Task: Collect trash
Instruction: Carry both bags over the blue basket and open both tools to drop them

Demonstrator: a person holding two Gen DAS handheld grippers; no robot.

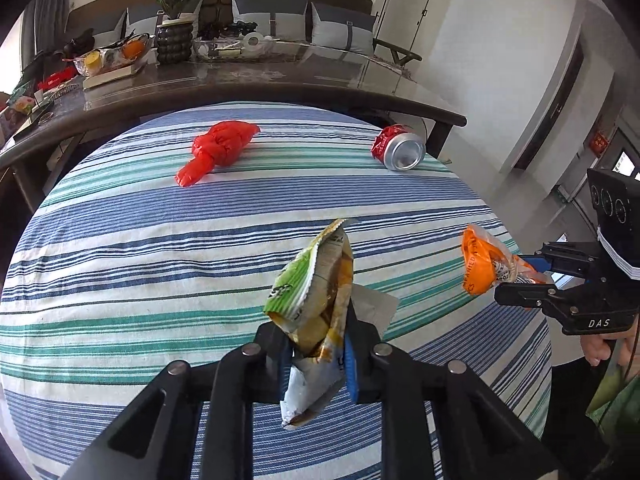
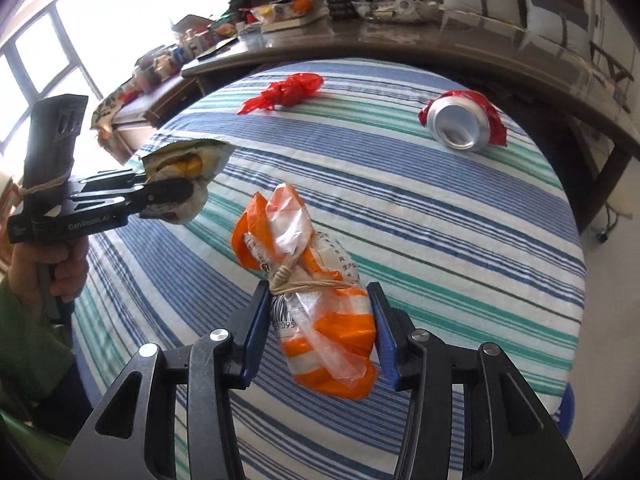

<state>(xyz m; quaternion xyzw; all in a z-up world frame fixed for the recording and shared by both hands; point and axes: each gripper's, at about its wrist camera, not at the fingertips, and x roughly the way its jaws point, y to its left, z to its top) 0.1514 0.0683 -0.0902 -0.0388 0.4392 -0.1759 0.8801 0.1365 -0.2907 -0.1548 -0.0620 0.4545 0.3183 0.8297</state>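
Left wrist: the left gripper [image 1: 316, 354] pinches a green wrapper [image 1: 316, 292] above the striped cloth [image 1: 120, 264], lifted for carrying off. Right wrist: the right gripper [image 2: 320, 332] clasps an orange bag [image 2: 320, 312]; a red bag [image 2: 288, 90] and can [image 2: 460, 122] remain lying.

cloth [image 1: 160, 264]: blue, teal, white stripes | bag [image 1: 218, 148]: red | can [image 1: 398, 148]: red, silver | wrapper [image 2: 320, 320]: orange, white, perhaps clear
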